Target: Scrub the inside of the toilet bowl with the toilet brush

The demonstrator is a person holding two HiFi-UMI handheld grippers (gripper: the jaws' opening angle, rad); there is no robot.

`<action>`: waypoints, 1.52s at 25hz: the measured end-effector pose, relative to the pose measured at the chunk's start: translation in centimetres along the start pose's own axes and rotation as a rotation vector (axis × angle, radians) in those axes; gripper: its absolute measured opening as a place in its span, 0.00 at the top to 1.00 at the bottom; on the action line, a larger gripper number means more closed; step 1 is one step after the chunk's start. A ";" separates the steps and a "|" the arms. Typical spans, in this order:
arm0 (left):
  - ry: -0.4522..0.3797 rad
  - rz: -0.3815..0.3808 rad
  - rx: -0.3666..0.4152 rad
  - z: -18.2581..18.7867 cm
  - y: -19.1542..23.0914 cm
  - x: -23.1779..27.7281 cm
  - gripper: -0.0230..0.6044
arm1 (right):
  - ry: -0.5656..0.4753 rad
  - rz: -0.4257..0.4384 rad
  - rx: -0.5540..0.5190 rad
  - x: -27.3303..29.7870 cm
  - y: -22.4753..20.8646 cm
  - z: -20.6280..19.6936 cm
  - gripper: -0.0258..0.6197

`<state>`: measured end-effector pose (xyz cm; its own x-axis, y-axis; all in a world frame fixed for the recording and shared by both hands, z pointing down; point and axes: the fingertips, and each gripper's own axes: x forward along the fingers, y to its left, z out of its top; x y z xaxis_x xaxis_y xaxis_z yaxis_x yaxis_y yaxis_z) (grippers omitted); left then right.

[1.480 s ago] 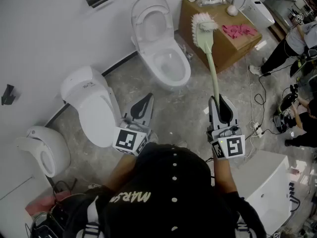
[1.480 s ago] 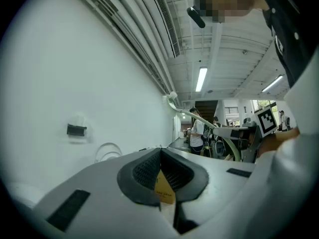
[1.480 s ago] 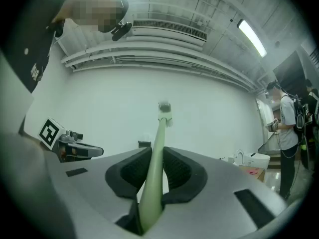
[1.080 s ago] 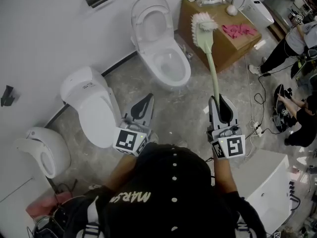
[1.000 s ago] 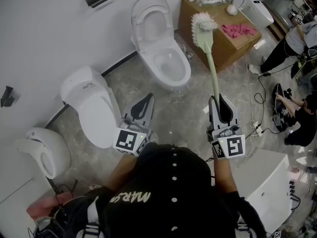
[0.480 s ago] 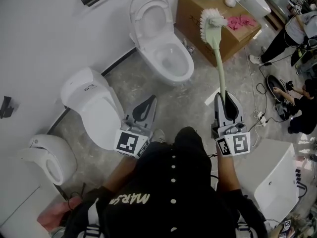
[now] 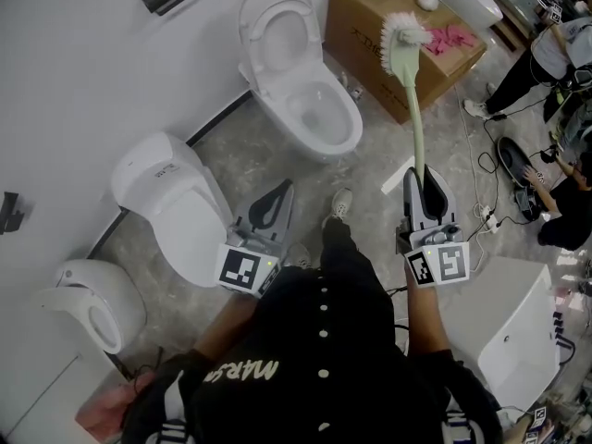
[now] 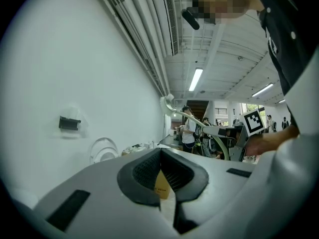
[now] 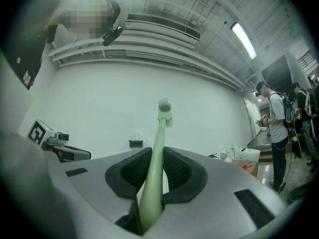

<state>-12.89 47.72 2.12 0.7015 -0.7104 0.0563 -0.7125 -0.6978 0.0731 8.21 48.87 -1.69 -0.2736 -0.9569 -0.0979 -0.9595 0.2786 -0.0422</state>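
Note:
The open toilet (image 7: pixel 310 141) stands at the top centre of the head view with its seat and lid raised against the wall. My right gripper (image 7: pixel 425 176) is shut on the pale green handle of the toilet brush (image 7: pixel 417 109). The handle rises to the white bristle head (image 7: pixel 403 33), which is in the air over the cardboard box, right of the bowl. In the right gripper view the handle (image 9: pixel 157 153) runs up between the jaws to the head (image 9: pixel 164 108). My left gripper (image 7: pixel 275 195) is shut and empty, well short of the bowl; its view shows the jaws (image 8: pixel 160 150) closed.
A toilet with its lid closed (image 7: pixel 171 202) stands left of my left gripper, another fixture (image 7: pixel 92 299) further left. A cardboard box (image 7: pixel 356 26) with pink gloves (image 7: pixel 450 37) sits right of the open toilet. A white fixture (image 7: pixel 513 331), floor cables (image 7: pixel 486 169) and people are at the right.
The person has stepped toward the open toilet; a shoe now shows ahead of the body. Both grippers came forward with them, and the brush stays upright in the right gripper.

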 end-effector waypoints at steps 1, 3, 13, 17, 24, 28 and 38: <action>-0.003 0.007 0.000 0.1 0.3 0.4 0.92 | -0.004 0.002 0.001 0.5 -0.2 0.0 0.82; -0.008 0.018 -0.002 0.3 1.0 1.2 0.92 | -0.012 0.009 0.001 1.5 -0.8 0.1 0.82; -0.009 0.045 0.010 1.3 4.8 7.6 0.92 | -0.041 0.047 0.007 8.4 -4.6 0.2 0.82; -0.013 0.064 0.010 1.7 6.9 11.5 0.92 | -0.038 0.060 0.005 11.9 -7.0 -0.1 0.82; -0.014 0.097 0.013 2.9 9.8 19.3 0.92 | -0.022 0.100 0.007 18.4 -12.1 -0.5 0.82; -0.012 0.132 0.007 3.5 10.8 23.5 0.92 | -0.018 0.131 0.006 21.7 -15.2 -0.4 0.82; 0.003 0.183 -0.006 3.8 11.9 30.4 0.92 | -0.008 0.166 0.027 26.6 -21.0 -0.9 0.82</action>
<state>-0.08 17.51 0.91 0.5599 -0.8254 0.0721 -0.8284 -0.5561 0.0670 20.99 17.49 -2.53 -0.4276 -0.8968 -0.1140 -0.8989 0.4351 -0.0516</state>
